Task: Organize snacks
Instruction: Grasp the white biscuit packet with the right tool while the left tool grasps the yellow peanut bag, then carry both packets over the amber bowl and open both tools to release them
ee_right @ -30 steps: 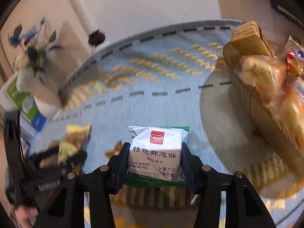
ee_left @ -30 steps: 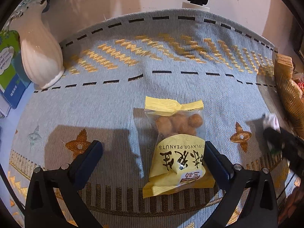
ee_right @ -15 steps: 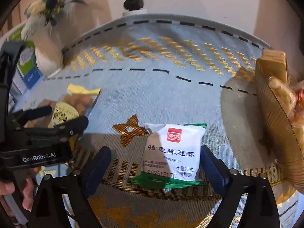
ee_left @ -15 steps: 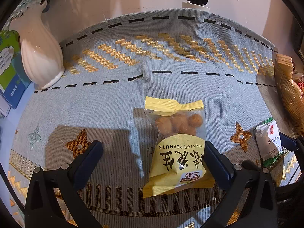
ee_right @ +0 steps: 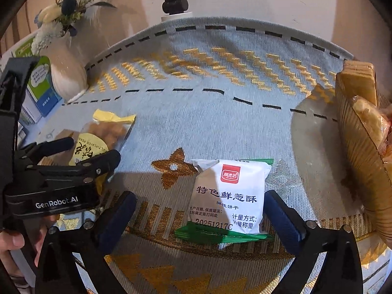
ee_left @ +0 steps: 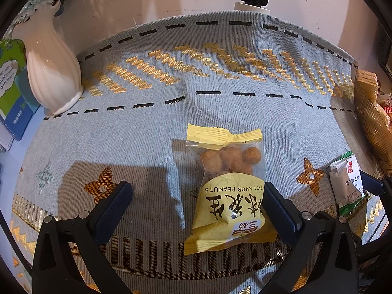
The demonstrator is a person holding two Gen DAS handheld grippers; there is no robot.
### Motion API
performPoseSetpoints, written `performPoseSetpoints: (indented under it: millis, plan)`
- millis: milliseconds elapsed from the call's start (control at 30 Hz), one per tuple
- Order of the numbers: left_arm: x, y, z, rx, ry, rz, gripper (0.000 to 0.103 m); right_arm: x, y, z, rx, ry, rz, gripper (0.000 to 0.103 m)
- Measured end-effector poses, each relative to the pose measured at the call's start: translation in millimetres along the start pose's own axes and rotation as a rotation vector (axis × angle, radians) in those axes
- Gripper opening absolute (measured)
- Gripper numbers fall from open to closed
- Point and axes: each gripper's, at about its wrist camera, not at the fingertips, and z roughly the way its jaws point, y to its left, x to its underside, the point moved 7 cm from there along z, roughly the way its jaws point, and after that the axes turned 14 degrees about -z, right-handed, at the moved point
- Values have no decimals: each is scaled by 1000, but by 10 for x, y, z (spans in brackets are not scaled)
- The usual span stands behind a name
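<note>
- Left wrist view: left gripper point(ee_left: 196, 202) stands wide open, low in the frame, with the yellow peanut packet point(ee_left: 226, 188) lying flat on the patterned cloth point(ee_left: 147, 127) between its fingers. The right-hand finger sits just beside the packet's edge; whether it touches cannot be told. The left-hand finger stands well clear.
- Same view, margins: white vase point(ee_left: 50, 69) at upper left, woven basket point(ee_left: 370, 122) at the right edge, and a white biscuit packet point(ee_left: 346, 178) at lower right, near the basket.
- Right wrist view: right gripper point(ee_right: 199, 216) is spread wide, its jaws having just been opening. The biscuit packet point(ee_right: 231, 193) lies on the cloth between the fingers, nearer the right-hand one, and no pad presses on it, so it reads as released.
- Same view, margins: basket point(ee_right: 362, 152), already holding wrapped snacks, fills the right edge. The left gripper point(ee_right: 91, 152) and peanut packet point(ee_right: 98, 139) show at mid left, with a hand point(ee_right: 14, 242) at lower left.
- Judgement on the step in hand: both packets lie outside the basket and are ungripped. For a sound pick, each gripper should be centred over its packet before closing, and should close across the packet's body, not the crimped seal. Firm pressure risks crushing the biscuit.
- Risk: the two grippers work close together; stagger their moves toward the basket.
</note>
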Motion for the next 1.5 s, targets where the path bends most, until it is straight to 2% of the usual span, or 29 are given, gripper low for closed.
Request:
performPoseSetpoints:
  millis: [33,133,167,200,233,267,500,633,767,833,933,1000,1067,1200,1300,1367,1500]
  plan:
    - [0,0,0,0,0,0,103,0,-7,-7,-1,-5,5,102]
    - [8,8,-6,-1,1,0,103,5,-79,-47,28,-19,38,85]
    - [25,9,-30,-1,-4,-2,101,9,-118,-69,39,-27,54,72]
    - [36,4,-79,11,-22,-2,82,10,-156,-95,45,-39,73,51]
    - [34,-4,-122,26,-39,1,48,7,-179,-116,31,-53,90,49]
    - [27,-18,-187,34,-69,6,48,8,-190,-130,12,-65,101,49]
    - [5,74,-223,95,-64,-59,47,-36,-160,-265,-84,-161,107,49]
    - [-7,113,-227,102,-65,-87,47,-30,-196,-261,-101,-167,137,49]
    - [-29,124,-320,78,-131,-81,47,-26,-234,-418,-100,-247,161,49]
    - [-28,75,-391,75,-152,-68,47,0,-272,-503,-126,-264,186,49]
    - [-56,-61,-484,111,-110,-99,47,4,-385,-775,-173,-323,237,49]
    - [-154,-284,-626,144,-110,-101,47,-23,-519,-1024,-156,-363,245,49]
    - [-269,-571,-763,151,-123,-65,47,-40,-681,-1241,-132,-392,252,49]
    - [-468,-1233,-1015,226,-139,0,47,22,-1076,-1626,-67,-439,278,49]
    - [-529,-1746,-1116,276,-125,40,47,139,-1381,-1762,-45,-446,326,49]
    - [-513,-2092,-1154,334,-92,56,47,229,-1556,-1802,-25,-439,357,49]
    - [-406,-2677,-1157,373,-63,127,48,453,-1877,-1838,5,-415,416,49]
